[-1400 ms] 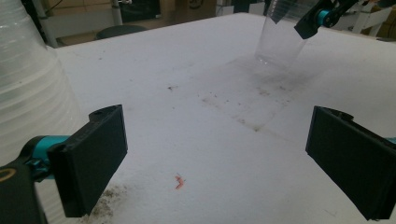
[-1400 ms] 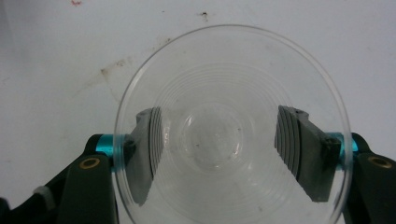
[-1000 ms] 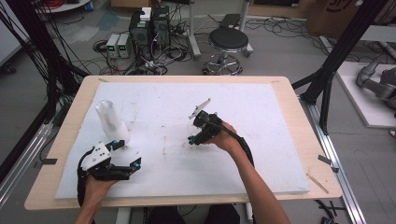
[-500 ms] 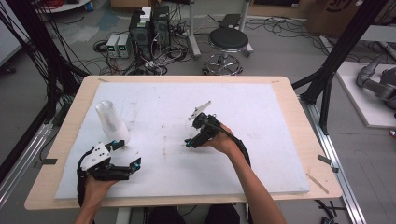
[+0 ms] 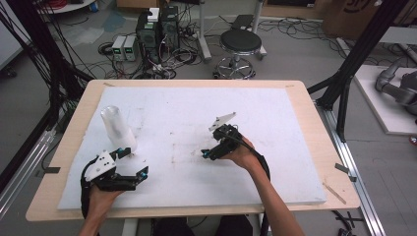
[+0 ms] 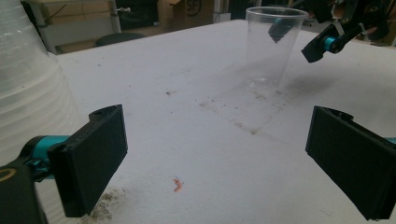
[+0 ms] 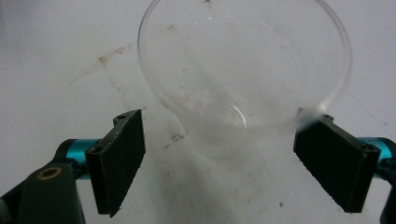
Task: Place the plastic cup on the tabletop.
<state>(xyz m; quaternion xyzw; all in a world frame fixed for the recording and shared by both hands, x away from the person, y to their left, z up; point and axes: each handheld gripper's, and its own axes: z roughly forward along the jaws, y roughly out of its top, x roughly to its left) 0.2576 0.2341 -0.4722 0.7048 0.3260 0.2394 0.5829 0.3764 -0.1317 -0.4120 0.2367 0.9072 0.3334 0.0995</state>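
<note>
A single clear plastic cup (image 7: 243, 79) stands upright on the white table top (image 5: 275, 123), near the middle. My right gripper (image 7: 233, 163) is just behind it. Its jaws have just opened and stand wide, one on each side of the cup's near wall, pads off it. The left gripper view shows the same cup (image 6: 273, 51) with the right gripper's fingertips (image 6: 322, 46) beside its rim. A tall stack of clear cups (image 5: 117, 129) stands at the left. My left gripper (image 5: 134, 162) rests open just in front of the stack (image 6: 28, 93), holding nothing.
The white sheet lies on a wooden table (image 5: 314, 123) and carries dirt smudges and a small orange scrap (image 6: 177, 185). Black frame posts (image 5: 354, 73), a stool (image 5: 241, 44) and cables on the floor lie beyond the far edge.
The right hand has drawn back a little toward the near edge, away from the cup. The left hand and the stack of cups have stayed put.
</note>
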